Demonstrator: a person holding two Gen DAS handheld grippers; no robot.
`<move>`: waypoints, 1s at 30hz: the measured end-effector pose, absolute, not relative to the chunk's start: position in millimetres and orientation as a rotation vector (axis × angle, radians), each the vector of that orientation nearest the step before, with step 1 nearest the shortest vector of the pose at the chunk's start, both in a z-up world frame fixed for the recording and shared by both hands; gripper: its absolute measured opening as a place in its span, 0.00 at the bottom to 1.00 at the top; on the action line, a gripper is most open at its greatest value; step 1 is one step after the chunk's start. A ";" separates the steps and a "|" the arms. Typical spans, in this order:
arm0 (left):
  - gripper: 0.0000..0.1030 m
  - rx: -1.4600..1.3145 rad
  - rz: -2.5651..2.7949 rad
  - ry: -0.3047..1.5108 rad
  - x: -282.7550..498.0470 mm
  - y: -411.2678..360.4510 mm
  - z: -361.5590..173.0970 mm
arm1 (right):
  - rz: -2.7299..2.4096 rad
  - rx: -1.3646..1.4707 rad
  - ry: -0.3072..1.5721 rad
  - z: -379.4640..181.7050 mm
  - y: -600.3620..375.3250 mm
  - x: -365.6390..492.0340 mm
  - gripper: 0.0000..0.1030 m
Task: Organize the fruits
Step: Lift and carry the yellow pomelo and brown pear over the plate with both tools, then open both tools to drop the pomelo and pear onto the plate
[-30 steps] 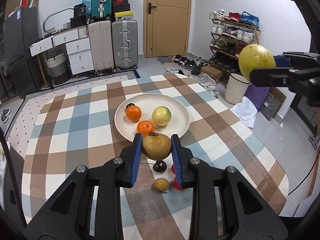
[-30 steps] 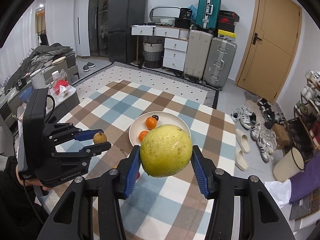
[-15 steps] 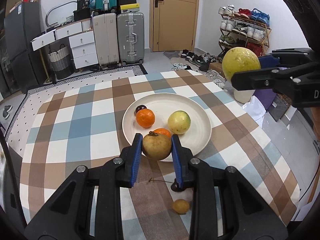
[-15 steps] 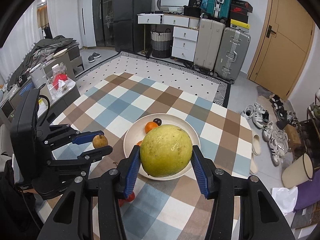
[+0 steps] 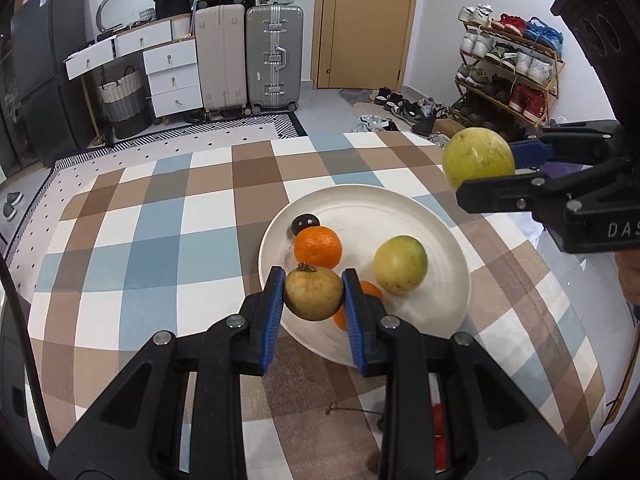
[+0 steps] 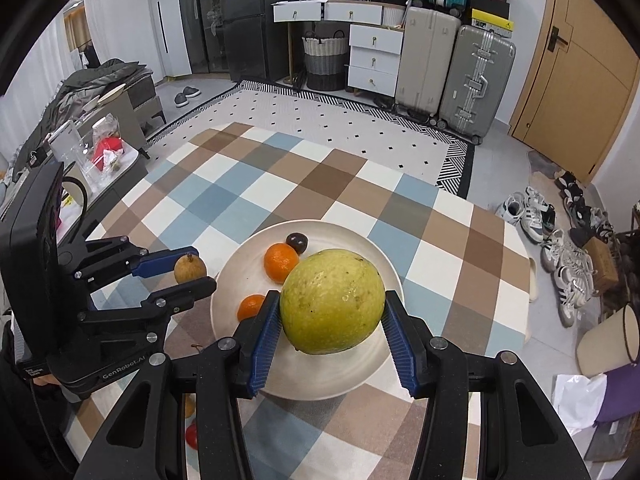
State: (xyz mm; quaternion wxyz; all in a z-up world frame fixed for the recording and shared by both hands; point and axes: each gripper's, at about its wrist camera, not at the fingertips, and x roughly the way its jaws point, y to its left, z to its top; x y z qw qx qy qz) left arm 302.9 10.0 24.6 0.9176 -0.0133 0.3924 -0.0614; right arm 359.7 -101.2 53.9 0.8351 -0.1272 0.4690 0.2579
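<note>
A table covered with a checked cloth (image 5: 132,248) in brown, blue and white fills the middle of both views, its far edge toward the top of the frame. A round white plate (image 5: 400,216) lies directly on the cloth, right of centre in the left wrist view and at the centre of the right wrist view. At the bottom left of the right wrist view a small red fruit (image 6: 192,436) lies on the cloth near the table's near edge. A thin brown twig (image 5: 344,410) lies on the cloth at the bottom centre of the left wrist view.
</note>
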 end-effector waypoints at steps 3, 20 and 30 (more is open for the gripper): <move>0.25 -0.034 -0.124 0.824 314.9 14.8 15.7 | 0.550 -0.266 1.005 44.5 -97.7 370.0 0.50; 0.25 -0.013 -0.129 0.894 348.8 10.9 -24.9 | 0.567 -0.227 1.096 -18.0 -86.8 406.1 0.50; 0.25 -0.021 -0.119 0.894 350.8 9.7 -28.1 | 0.585 -0.223 1.111 -29.7 -76.1 407.5 0.50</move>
